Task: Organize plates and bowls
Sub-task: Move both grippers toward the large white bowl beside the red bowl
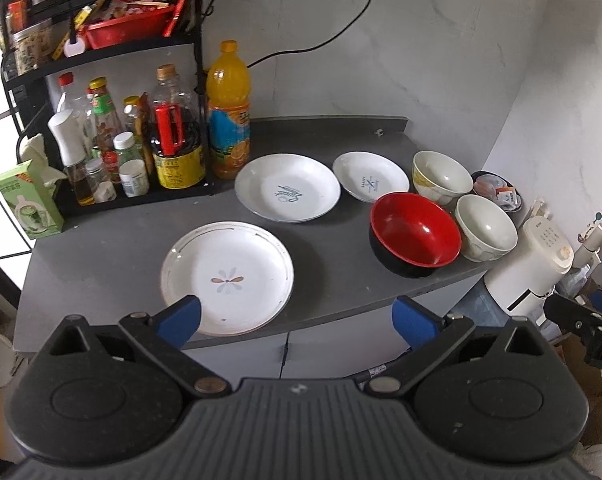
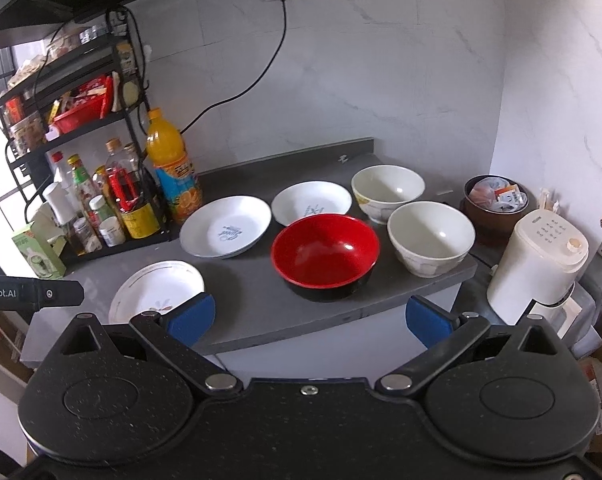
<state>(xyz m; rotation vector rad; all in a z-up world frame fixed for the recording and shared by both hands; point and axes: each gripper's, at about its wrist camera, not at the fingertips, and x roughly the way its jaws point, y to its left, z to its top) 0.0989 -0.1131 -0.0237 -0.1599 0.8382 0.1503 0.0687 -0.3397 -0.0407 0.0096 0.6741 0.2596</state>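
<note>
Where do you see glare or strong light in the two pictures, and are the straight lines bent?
Left wrist view: window whiteout at the left edge, small highlights inside the red bowl, counter edge curved by the fisheye. Right wrist view: bright window at left, glare spot in the red bowl, wall lines bowed.

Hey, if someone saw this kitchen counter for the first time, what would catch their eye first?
Most likely the red bowl near the counter's front edge, the only bright dish among white ones. Next, the orange juice bottle standing at the back beside the crowded condiment rack. Three white plates spread leftward, two white bowls sit to the right, and both tools hang open in front.
</note>
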